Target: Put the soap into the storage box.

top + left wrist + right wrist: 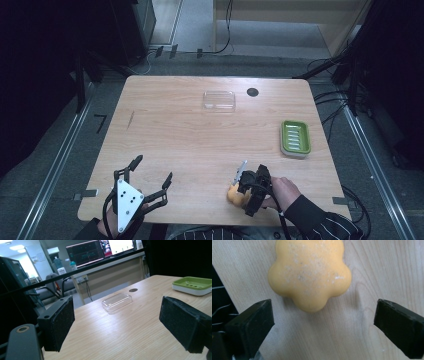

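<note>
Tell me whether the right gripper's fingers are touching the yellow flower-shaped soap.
Apart. The right gripper view shows both fingers spread open, bare wood separating them from the soap.

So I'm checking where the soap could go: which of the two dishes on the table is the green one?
The green soap dish near the table's right edge, ridged inside on a white base. The other, the clear plastic tray, sits at the far middle.
</note>
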